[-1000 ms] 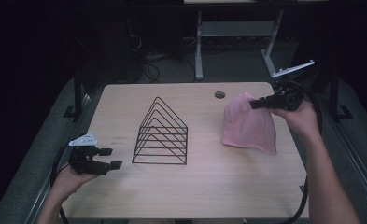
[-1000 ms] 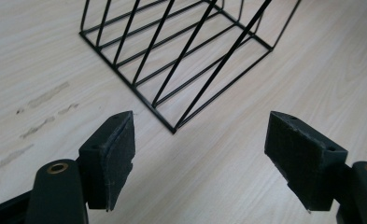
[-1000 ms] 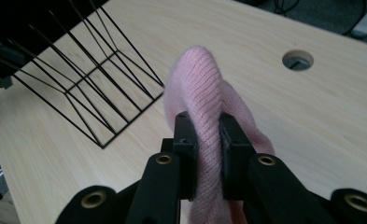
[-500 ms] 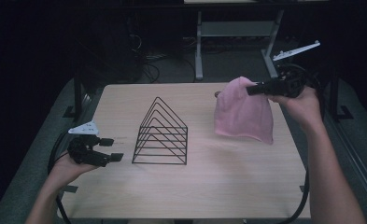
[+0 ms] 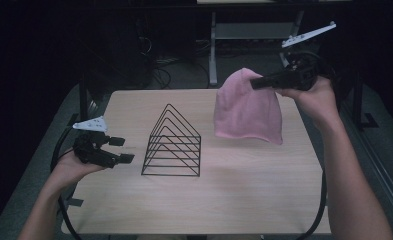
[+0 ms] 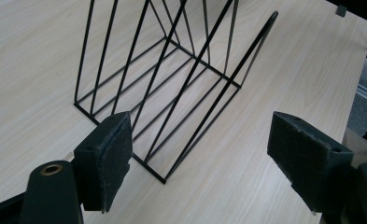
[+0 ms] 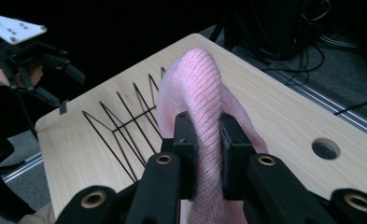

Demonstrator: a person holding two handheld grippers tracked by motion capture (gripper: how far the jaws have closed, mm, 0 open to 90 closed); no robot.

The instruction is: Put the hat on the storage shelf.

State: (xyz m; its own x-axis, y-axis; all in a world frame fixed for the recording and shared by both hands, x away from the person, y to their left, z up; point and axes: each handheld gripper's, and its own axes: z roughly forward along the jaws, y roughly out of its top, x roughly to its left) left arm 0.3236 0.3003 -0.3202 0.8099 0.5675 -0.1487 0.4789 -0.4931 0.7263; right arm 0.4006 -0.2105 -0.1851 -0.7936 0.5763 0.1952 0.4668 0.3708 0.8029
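Pink hat lifted clear of the desk, wire rack waiting below.

The right gripper [image 5: 256,82] is clamped on a fold of the pink hat [image 5: 246,112], which hangs above the desk [image 5: 264,190] to the right of the black wire rack [image 5: 173,145]. The left gripper [image 5: 120,150] has its jaws apart and nothing between them, just beside the rack. The pinch takes only a thin fold, so the knit could slip out, or the dangling brim could snag a wire and tip the light rack.

Pink hat [image 7: 204,116] — bottom cut off.
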